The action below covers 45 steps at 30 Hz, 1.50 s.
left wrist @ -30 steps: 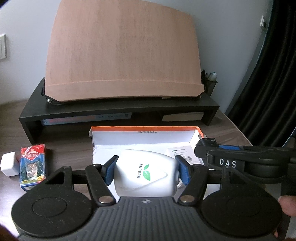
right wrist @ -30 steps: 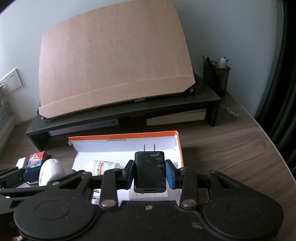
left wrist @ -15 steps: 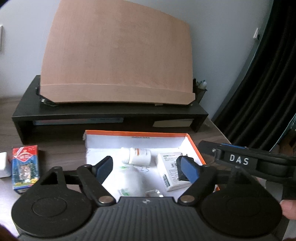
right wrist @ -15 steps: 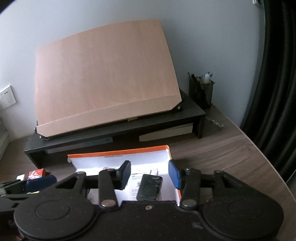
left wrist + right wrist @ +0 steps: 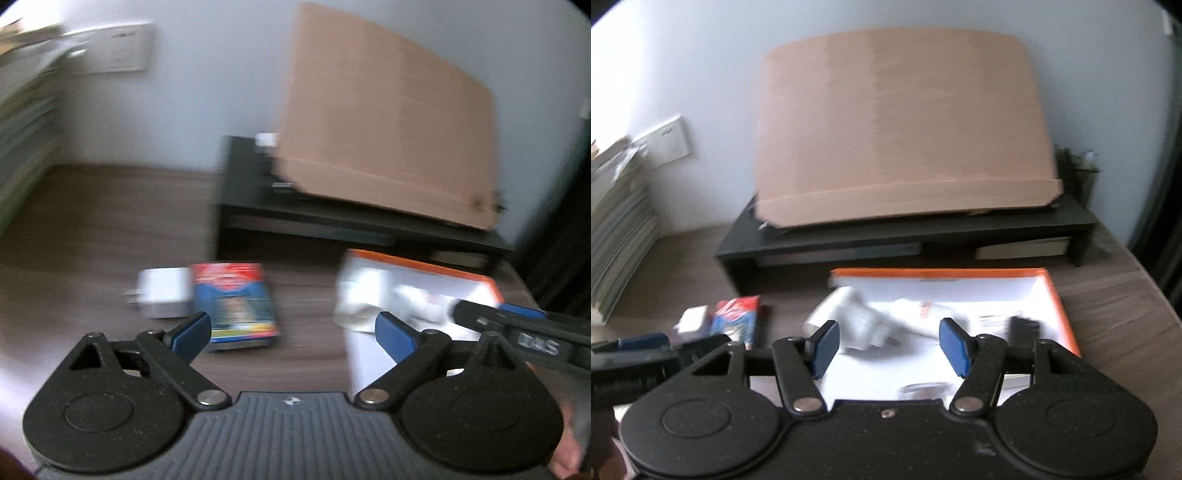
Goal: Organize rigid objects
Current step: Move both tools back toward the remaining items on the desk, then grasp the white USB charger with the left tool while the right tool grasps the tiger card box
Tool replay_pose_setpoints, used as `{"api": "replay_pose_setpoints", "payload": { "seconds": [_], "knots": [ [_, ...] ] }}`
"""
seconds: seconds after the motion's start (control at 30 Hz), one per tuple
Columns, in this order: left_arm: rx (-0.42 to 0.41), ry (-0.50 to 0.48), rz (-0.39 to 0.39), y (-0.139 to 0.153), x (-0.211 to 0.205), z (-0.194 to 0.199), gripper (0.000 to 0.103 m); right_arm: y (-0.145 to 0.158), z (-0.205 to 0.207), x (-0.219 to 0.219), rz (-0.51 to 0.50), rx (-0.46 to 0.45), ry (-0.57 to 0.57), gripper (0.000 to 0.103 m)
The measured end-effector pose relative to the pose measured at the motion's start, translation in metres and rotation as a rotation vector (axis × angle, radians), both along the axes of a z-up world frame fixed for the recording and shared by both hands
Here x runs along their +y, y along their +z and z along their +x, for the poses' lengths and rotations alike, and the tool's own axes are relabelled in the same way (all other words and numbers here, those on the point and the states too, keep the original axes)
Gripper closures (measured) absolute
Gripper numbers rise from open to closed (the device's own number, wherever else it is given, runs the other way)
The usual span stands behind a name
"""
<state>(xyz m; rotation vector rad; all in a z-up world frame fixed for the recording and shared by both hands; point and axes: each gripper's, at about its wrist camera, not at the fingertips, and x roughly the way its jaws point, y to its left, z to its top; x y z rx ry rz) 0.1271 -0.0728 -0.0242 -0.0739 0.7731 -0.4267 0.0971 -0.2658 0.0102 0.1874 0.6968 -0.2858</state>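
Both tools empty, jaws just been opening: left tool [image 5: 291,332] wide, aimed at red-and-blue rectangular card pack [image 5: 234,302] lying flat on wood-grain counter [image 5: 92,221], touching small white plug adapter [image 5: 162,297]; right tool [image 5: 886,345] about half open over orange-rimmed white cardboard box [image 5: 1060,299]. Risk: heavy blur, fast approach likely to shove pack or catch adapter too.

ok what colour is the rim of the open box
Orange rim, white inside; it shows best in the right wrist view.
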Motion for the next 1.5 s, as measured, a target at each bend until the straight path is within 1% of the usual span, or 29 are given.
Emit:
{"api": "replay_pose_setpoints", "payload": {
  "seconds": [0.1, 0.23, 0.3, 0.43, 0.6, 0.7, 0.73, 0.77, 0.8, 0.83, 0.9, 1.0, 1.1, 1.13, 1.23, 1.3, 1.4, 1.5],
  "knots": [
    [0.013, 0.097, 0.037, -0.009, 0.028, 0.019, 0.005, -0.006, 0.010, 0.020, 0.012, 0.013, 0.035, 0.030],
    [0.030, 0.171, 0.078, -0.022, 0.050, 0.048, 0.004, -0.012, 0.021, 0.043, 0.014, 0.029, 0.062, 0.030],
    [0.041, 0.177, 0.080, -0.028, 0.056, 0.062, 0.004, -0.015, 0.026, 0.050, 0.019, 0.037, 0.064, 0.030],
    [0.046, 0.174, 0.107, -0.043, 0.054, 0.086, 0.004, -0.020, 0.035, 0.063, 0.020, 0.051, 0.066, 0.030],
    [0.073, 0.154, 0.135, -0.066, 0.049, 0.102, 0.005, -0.027, 0.042, 0.072, 0.028, 0.064, 0.055, 0.030],
    [0.022, 0.130, 0.166, -0.072, 0.045, 0.101, 0.008, -0.033, 0.045, 0.080, 0.034, 0.081, 0.060, 0.030],
    [0.000, 0.113, 0.174, -0.073, 0.044, 0.101, 0.017, -0.035, 0.046, 0.083, 0.033, 0.086, 0.062, 0.030],
    [-0.020, 0.092, 0.179, -0.073, 0.044, 0.100, 0.033, -0.037, 0.048, 0.087, 0.034, 0.090, 0.066, 0.030],
    [-0.036, 0.066, 0.192, -0.072, 0.042, 0.100, 0.041, -0.039, 0.049, 0.090, 0.037, 0.093, 0.072, 0.030],
    [-0.044, 0.044, 0.200, -0.072, 0.043, 0.100, 0.045, -0.041, 0.050, 0.094, 0.039, 0.097, 0.079, 0.029],
    [-0.032, 0.023, 0.168, -0.071, 0.052, 0.101, 0.045, -0.045, 0.054, 0.100, 0.043, 0.103, 0.093, 0.028],
    [-0.007, 0.034, 0.137, -0.068, 0.068, 0.101, 0.045, -0.049, 0.061, 0.111, 0.041, 0.107, 0.121, 0.025],
    [-0.009, 0.050, 0.134, -0.065, 0.084, 0.094, 0.045, -0.053, 0.073, 0.120, 0.037, 0.106, 0.161, 0.024],
    [-0.035, 0.050, 0.131, -0.064, 0.088, 0.091, 0.045, -0.053, 0.078, 0.122, 0.037, 0.104, 0.171, 0.022],
    [-0.028, 0.079, 0.127, -0.059, 0.106, 0.087, 0.045, -0.058, 0.097, 0.130, 0.033, 0.103, 0.207, 0.022],
    [-0.025, 0.089, 0.128, -0.056, 0.116, 0.082, 0.045, -0.061, 0.110, 0.134, 0.010, 0.108, 0.210, 0.021],
    [-0.020, 0.098, 0.131, -0.054, 0.127, 0.078, 0.045, -0.071, 0.130, 0.132, -0.018, 0.146, 0.189, 0.021],
    [-0.019, 0.102, 0.131, -0.053, 0.134, 0.076, 0.045, -0.082, 0.146, 0.129, -0.015, 0.194, 0.188, 0.020]
  ]
}}
